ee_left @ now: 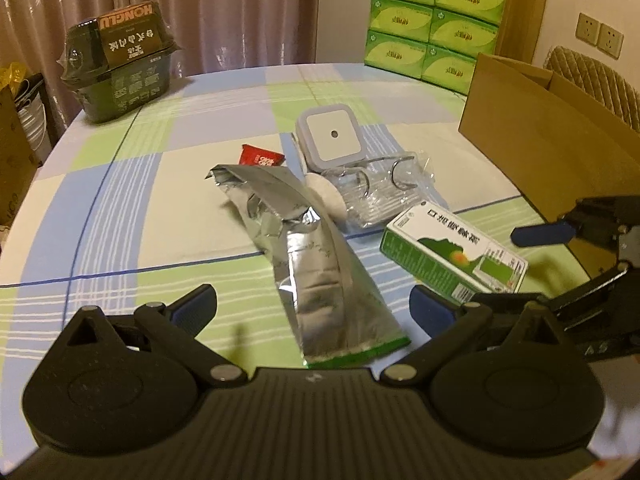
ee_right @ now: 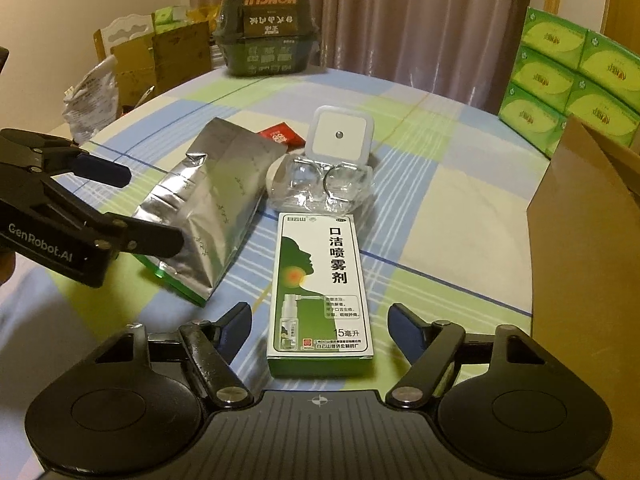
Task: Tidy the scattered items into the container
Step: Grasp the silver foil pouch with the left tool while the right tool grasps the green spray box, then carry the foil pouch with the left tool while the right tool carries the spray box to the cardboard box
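Note:
A crumpled silver foil bag (ee_left: 316, 264) lies on the checked tablecloth between the fingers of my left gripper (ee_left: 312, 304), which is open and not touching it. A green and white spray box (ee_right: 320, 280) lies lengthwise between the fingers of my right gripper (ee_right: 320, 320), open with a gap on each side. Behind them sit a white square night light (ee_right: 340, 132), a red sachet (ee_right: 280, 134) and a clear packet of metal rings (ee_right: 324, 184). The open cardboard box (ee_right: 580, 220) stands at the right. In the right wrist view the left gripper's fingers (ee_right: 104, 172) flank the foil bag (ee_right: 216, 208).
A dark green wrapped food pack (ee_left: 120, 68) stands at the table's far left edge. Stacked green tissue packs (ee_left: 432, 20) stand at the far right behind the cardboard box (ee_left: 532, 120). Cartons and bags (ee_right: 160, 56) crowd the floor beyond the table. A padded chair back (ee_left: 592, 80) stands beyond the box.

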Tool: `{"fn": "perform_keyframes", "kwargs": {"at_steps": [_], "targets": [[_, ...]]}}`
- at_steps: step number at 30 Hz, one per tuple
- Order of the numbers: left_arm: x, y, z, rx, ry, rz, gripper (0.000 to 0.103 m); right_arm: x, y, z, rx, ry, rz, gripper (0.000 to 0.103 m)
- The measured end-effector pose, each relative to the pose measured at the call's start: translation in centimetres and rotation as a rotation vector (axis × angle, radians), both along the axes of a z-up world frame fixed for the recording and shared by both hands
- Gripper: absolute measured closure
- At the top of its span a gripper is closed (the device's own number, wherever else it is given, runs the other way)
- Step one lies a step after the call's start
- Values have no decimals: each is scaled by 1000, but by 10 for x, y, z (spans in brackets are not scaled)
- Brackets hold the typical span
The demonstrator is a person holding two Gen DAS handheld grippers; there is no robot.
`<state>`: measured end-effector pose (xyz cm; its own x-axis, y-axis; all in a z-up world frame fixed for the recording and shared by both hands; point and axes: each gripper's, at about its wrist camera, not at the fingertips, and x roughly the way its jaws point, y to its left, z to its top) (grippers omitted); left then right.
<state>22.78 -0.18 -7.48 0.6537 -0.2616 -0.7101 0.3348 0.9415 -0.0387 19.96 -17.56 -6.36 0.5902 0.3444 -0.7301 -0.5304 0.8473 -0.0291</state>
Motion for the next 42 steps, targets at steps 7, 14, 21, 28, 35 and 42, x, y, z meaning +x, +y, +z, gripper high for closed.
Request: {"fn": "perform_keyframes", "kwargs": {"at_steps": [7, 14, 21, 28, 35, 42], "targets": [[9, -4, -6, -14, 0, -6, 15, 6, 4, -6, -10, 5, 3, 42], [14, -3, -11, -13, 10, -1, 32, 9, 8, -9, -16, 9, 5, 48], [13, -2, -12, -35, 27, 9, 54, 10, 9, -9, -13, 14, 1, 50], [2, -1, -6, -15, 33, -3, 59, 4, 5, -8, -3, 23, -45, 50], [-25, -5, 2, 20, 78, -55, 60, -20, -4, 0, 5, 43, -56, 50], [-60, -8, 10, 60, 138, -155, 60, -56, -17, 11, 6, 49, -63, 50]]}}
